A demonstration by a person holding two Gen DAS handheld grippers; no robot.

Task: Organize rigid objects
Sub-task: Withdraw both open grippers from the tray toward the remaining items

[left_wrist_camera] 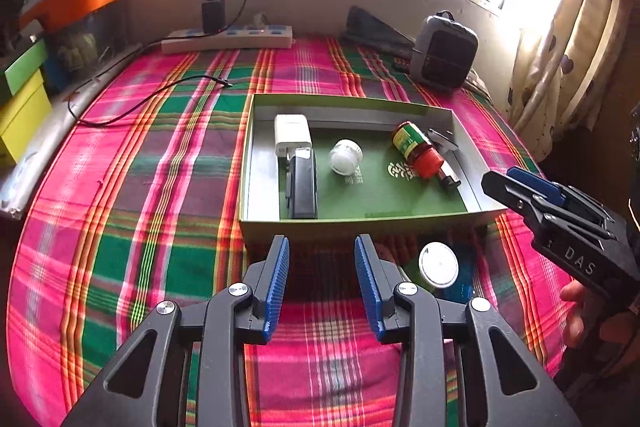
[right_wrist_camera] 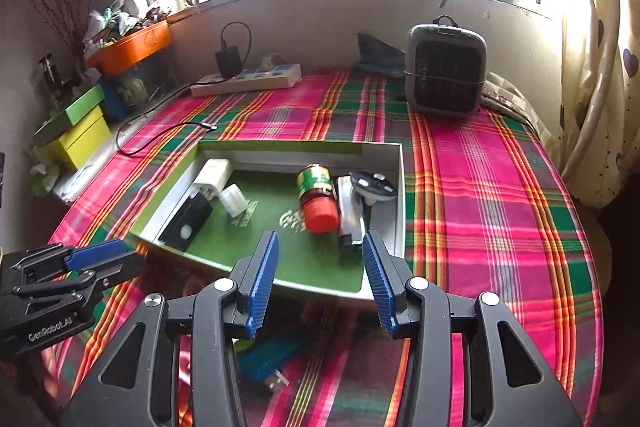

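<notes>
1. The left gripper [left_wrist_camera: 322,259] hangs over the plaid cloth [left_wrist_camera: 168,163] with its jaws apart and nothing between them.
2. The right gripper [right_wrist_camera: 320,259] sits near the front edge of the box [right_wrist_camera: 400,211], jaws apart and empty.
3. The box lies at twelve o'clock from the left gripper. It holds a white charger [left_wrist_camera: 292,133], a black case [left_wrist_camera: 303,189], a small clear jar [left_wrist_camera: 345,157], a red-capped bottle [left_wrist_camera: 416,147] and a metal tool [left_wrist_camera: 444,141] at the right wall.
4. A round white lid [left_wrist_camera: 438,264] rests on the cloth outside the box, at three o'clock from the left gripper, beside a blue item [left_wrist_camera: 460,285].
5. A heater [right_wrist_camera: 445,69] stands at one o'clock, well behind the box.
</notes>
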